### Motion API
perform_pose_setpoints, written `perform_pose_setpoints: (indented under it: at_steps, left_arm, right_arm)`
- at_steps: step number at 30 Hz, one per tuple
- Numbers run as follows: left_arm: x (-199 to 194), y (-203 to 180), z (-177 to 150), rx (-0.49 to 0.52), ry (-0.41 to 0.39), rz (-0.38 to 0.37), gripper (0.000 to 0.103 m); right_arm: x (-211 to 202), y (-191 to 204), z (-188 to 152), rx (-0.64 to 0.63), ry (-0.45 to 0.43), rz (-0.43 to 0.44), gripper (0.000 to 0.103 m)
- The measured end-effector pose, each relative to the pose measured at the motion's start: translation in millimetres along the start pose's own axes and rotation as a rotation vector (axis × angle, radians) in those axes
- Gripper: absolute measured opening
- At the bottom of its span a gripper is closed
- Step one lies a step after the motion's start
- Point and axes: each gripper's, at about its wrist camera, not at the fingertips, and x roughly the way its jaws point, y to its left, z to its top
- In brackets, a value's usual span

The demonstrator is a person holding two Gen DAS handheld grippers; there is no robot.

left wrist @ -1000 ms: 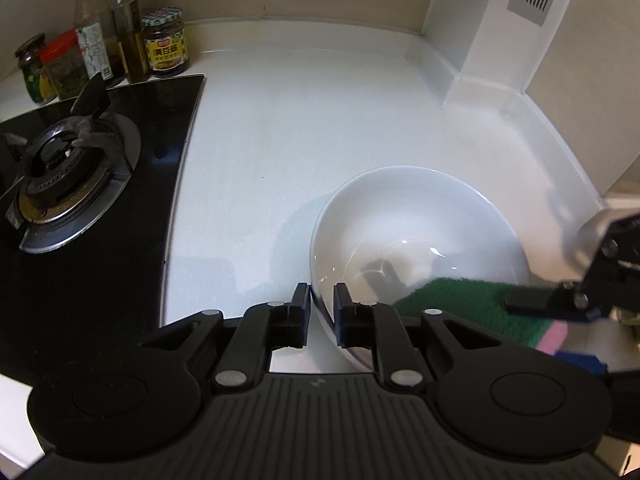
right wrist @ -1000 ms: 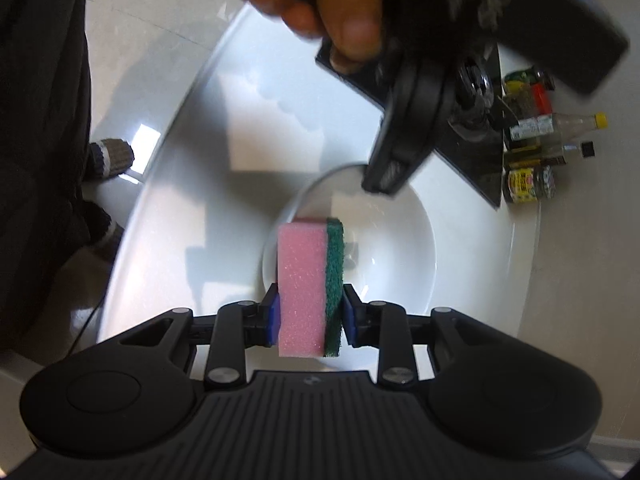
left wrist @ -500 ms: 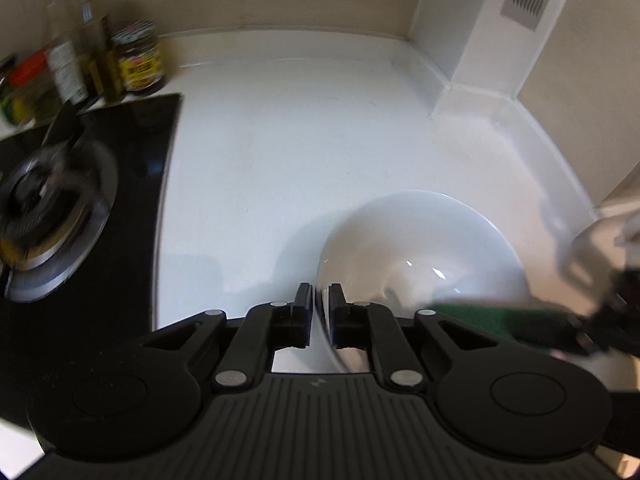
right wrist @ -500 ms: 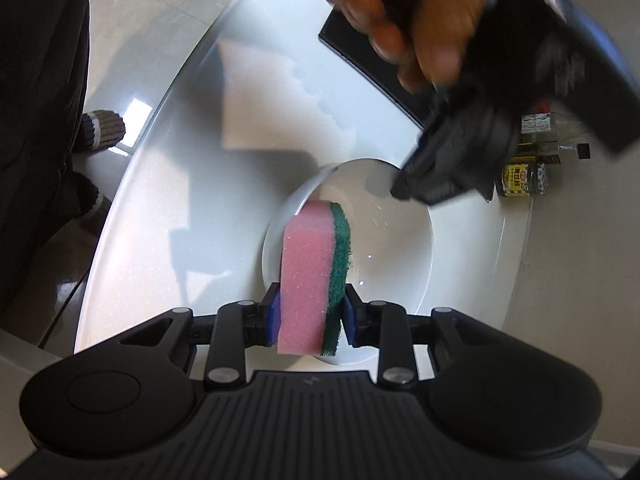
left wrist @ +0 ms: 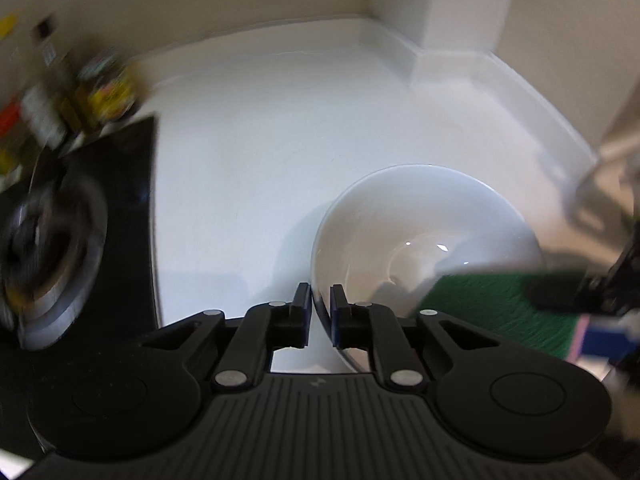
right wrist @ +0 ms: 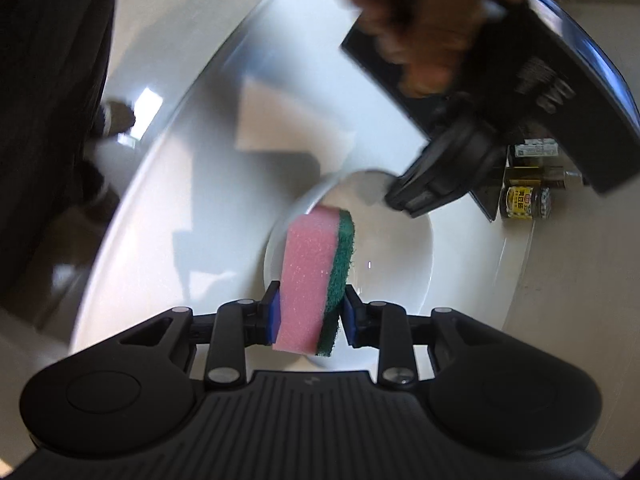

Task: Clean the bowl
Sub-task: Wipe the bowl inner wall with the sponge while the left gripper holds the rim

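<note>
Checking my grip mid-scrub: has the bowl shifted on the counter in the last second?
Yes. The bowl now sits farther from the stove, nearer the right wall.

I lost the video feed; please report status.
Left gripper shut on bowl rim. Right gripper shut on sponge, above bowl. Nothing in the way.

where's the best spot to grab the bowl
By its thin rim, one finger inside and one outside. The bowl is wide and round, so only the rim fits a narrow jaw. The left gripper already pinches the near rim, leaving the middle free for the sponge.
</note>
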Motion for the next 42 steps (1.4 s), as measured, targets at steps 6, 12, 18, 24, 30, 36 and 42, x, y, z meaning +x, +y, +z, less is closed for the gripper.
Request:
perform_pose_setpoints:
  at_steps: [6,12,18,24,30,36,42]
  left_arm:
    - [-25,10,-21,-0.209,-0.056,-0.011,0.012]
    - [-33,-7,-42,-0.18,-0.061,0.018,0.014]
    - [-19,0,-16,-0.063,-0.007,-0.002,0.01]
    - [-13,2,1,-0.101,-0.015,0.044,0.015]
    - [-29,-14,-29,-0.197,-0.024,0.045,0.016]
    - [-19,-13,-24,-0.12,-0.01,0.063,0.011]
    - [-10,-3,-15,-0.06,-0.006,0.035,0.011]
  right_arm:
    - [3,-6,-3,0.093,-0.003,0.0,0.026]
    - [-1,-10,-1,0.125,-0.02,0.018,0.026]
    - [-10,-7,9,0.084,-0.069,0.038,0.026]
    - [4,-4,-3,0.061,0.011,0.001,0.027]
    - [4,-7,2,0.143,0.001,-0.001,0.027]
    - [-2,-8,9,0.138,-0.066,0.015,0.026]
    - [9,2,-3,0.045,0.01,-0.013,0.026]
